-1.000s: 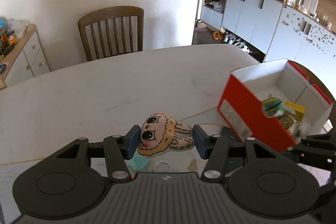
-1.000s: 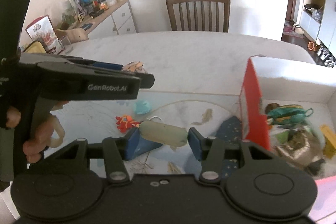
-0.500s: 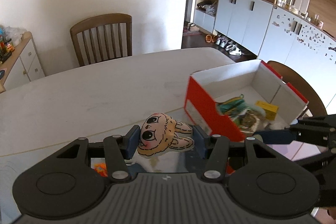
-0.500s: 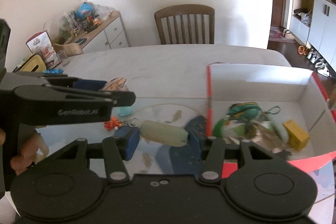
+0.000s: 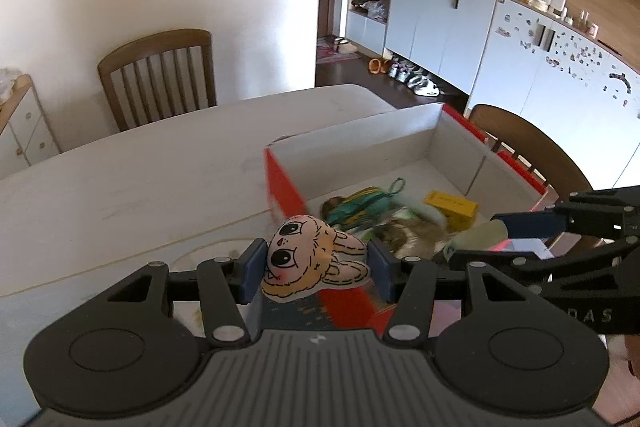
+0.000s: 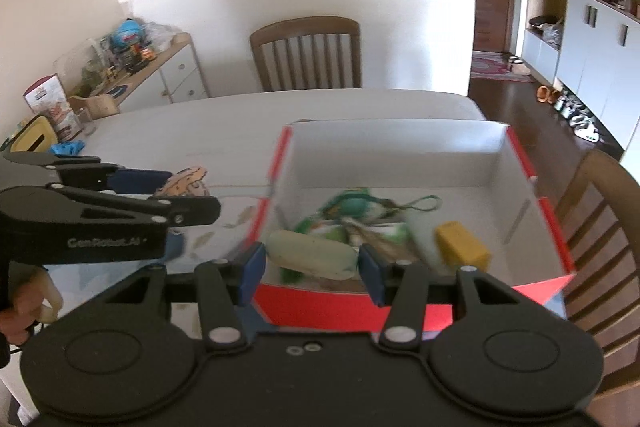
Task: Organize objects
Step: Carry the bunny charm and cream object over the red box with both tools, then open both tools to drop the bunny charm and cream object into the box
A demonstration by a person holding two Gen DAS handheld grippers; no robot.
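My left gripper [image 5: 316, 273] is shut on a flat cartoon bunny charm [image 5: 308, 259] and holds it above the near left corner of the red and white box [image 5: 282, 179]. My right gripper [image 6: 310, 267] is shut on a pale green oblong toy [image 6: 312, 254] and holds it over the box's front wall [image 6: 320, 301]. Inside the box lie a green stringed toy [image 6: 352, 205], a yellow block [image 6: 462, 247] and a brown furry item [image 5: 412, 233]. The left gripper also shows in the right wrist view [image 6: 188, 187], with the charm [image 6: 186, 181] in it.
The box stands on a white table [image 5: 140, 183] with a patterned mat [image 6: 224, 227] under its left side. Wooden chairs stand at the far edge [image 6: 306, 55] and to the right [image 6: 600, 211]. A cluttered sideboard [image 6: 132, 67] lies far left.
Both grippers have moved right toward the box, carrying their toys. The box now fills the middle of both views; the small toys on the mat have dropped out of sight.
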